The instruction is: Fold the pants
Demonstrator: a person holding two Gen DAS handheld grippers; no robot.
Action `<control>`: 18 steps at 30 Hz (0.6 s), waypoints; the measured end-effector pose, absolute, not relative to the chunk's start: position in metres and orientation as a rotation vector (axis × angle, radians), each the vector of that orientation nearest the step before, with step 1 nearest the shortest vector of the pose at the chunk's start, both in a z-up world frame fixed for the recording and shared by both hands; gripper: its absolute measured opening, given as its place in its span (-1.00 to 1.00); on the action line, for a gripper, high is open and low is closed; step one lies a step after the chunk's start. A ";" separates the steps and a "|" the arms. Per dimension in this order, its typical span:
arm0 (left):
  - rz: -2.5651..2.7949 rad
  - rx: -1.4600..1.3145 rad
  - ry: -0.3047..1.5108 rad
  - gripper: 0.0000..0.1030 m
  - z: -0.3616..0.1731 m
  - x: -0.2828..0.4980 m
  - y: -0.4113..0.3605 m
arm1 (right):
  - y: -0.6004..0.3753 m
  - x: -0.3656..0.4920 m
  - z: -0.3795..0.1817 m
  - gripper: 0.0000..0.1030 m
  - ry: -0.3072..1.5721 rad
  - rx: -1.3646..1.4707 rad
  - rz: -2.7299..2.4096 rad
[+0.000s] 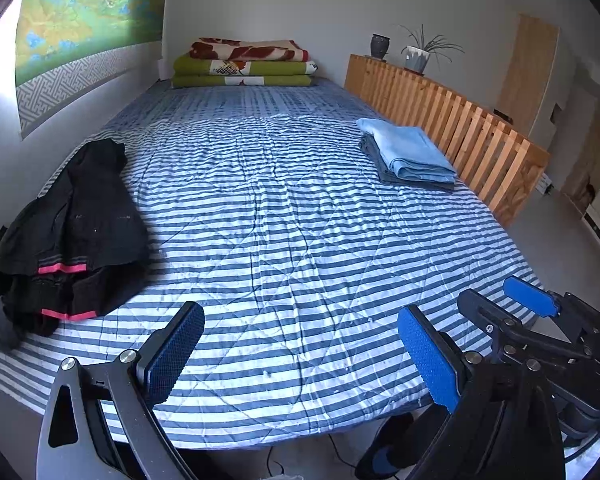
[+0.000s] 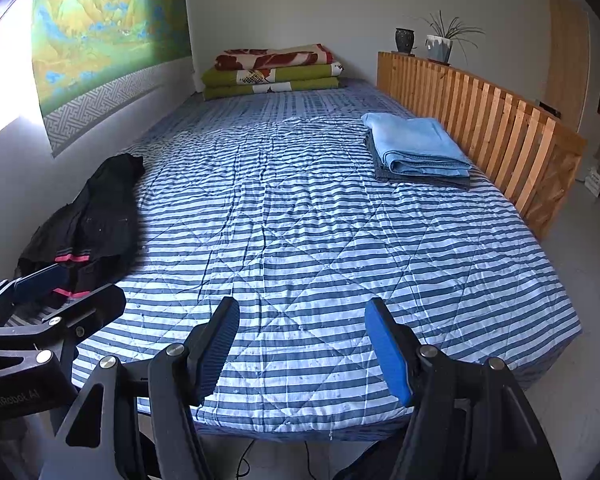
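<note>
Both grippers hung over the foot end of the bed, empty. Left gripper (image 1: pixel 300 354): jaws wide apart, nothing between the blue pads, only quilt behind the gap. Right gripper (image 2: pixel 302 350): jaws also apart, nothing held. Each showed in the other's view: the right gripper at about 4 o'clock in the left wrist view, the left gripper at about 8 o'clock in the right wrist view.

Task item: crumpled black pants with pink stripe trim (image 1: pixel 72 236), unfolded, lying on the blue-and-white striped quilted bed cover (image 1: pixel 292 216) at the bed's left edge, against the wall. That was 9 o'clock in the left wrist view, 9 to 10 o'clock in the right wrist view. Long axis ran roughly along the bed's length, tilted a little: narrow end pointed toward the head of the bed (about 1 o'clock), wider bunched end with the two pink bands toward the foot. Could not tell waistband from leg hems. Neither gripper touched the pants; the left one was nearer, still clearly apart.

Other things: a folded light-blue cloth (image 1: pixel 410 152) stacked on a folded grey cloth, at 2 o'clock on the bed's right side, just beside the slatted wooden rail (image 1: pixel 452 120). Folded green and red-patterned blankets (image 1: pixel 244 64) stacked at 12 o'clock at the head. Potted plant (image 1: pixel 418 54) and a dark jar on top of the rail's far end. Landscape wall hanging (image 1: pixel 88 12) at 10 to 11 o'clock.
</note>
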State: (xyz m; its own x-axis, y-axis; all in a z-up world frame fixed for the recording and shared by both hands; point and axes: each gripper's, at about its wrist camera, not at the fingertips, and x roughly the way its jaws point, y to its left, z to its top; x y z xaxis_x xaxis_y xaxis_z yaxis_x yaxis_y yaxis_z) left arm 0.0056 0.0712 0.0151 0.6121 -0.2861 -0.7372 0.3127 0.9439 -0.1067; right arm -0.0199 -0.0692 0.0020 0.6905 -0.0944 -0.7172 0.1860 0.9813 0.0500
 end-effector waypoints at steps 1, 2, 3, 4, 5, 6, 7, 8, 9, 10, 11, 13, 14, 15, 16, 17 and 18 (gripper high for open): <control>-0.343 0.034 0.845 0.92 0.015 0.006 0.072 | -0.069 -0.019 0.002 0.19 0.794 0.121 -0.157; -0.340 0.035 0.846 0.92 0.014 0.006 0.072 | -0.069 -0.019 0.002 0.19 0.794 0.120 -0.155; -0.337 0.037 0.847 0.92 0.014 0.006 0.072 | -0.069 -0.019 0.002 0.19 0.793 0.120 -0.154; -0.334 0.037 0.849 0.92 0.013 0.006 0.073 | -0.069 -0.019 0.002 0.19 0.793 0.121 -0.155; -0.329 0.038 0.854 0.92 0.013 0.007 0.073 | -0.068 -0.018 0.002 0.19 0.793 0.120 -0.155; -0.325 0.038 0.856 0.92 0.012 0.007 0.073 | -0.068 -0.018 0.002 0.19 0.793 0.119 -0.152; -0.321 0.038 0.855 0.92 0.012 0.007 0.074 | -0.067 -0.018 0.001 0.19 0.792 0.118 -0.152; -0.317 0.038 0.853 0.92 0.012 0.008 0.074 | -0.067 -0.018 0.001 0.19 0.793 0.117 -0.152; -0.317 0.039 0.854 0.92 0.012 0.008 0.074 | -0.067 -0.018 0.001 0.19 0.794 0.118 -0.151; -0.315 0.042 0.855 0.92 0.011 0.007 0.075 | -0.067 -0.018 0.001 0.19 0.795 0.118 -0.150; -0.311 0.043 0.855 0.92 0.011 0.007 0.075 | -0.067 -0.017 0.001 0.19 0.797 0.117 -0.149; -0.306 0.045 0.860 0.92 0.010 0.008 0.075 | -0.066 -0.017 0.000 0.19 0.798 0.117 -0.147; -0.306 0.044 0.862 0.92 0.010 0.008 0.076 | -0.066 -0.017 0.000 0.19 0.798 0.117 -0.146; -0.307 0.045 0.864 0.92 0.009 0.008 0.076 | -0.065 -0.016 0.000 0.19 0.799 0.116 -0.145; -0.305 0.045 0.864 0.92 0.009 0.008 0.076 | -0.066 -0.016 -0.001 0.19 0.798 0.115 -0.144; -0.306 0.045 0.862 0.92 0.009 0.008 0.076 | -0.065 -0.016 -0.001 0.19 0.798 0.114 -0.144; -0.306 0.046 0.861 0.92 0.009 0.007 0.076 | -0.065 -0.016 -0.001 0.19 0.800 0.113 -0.143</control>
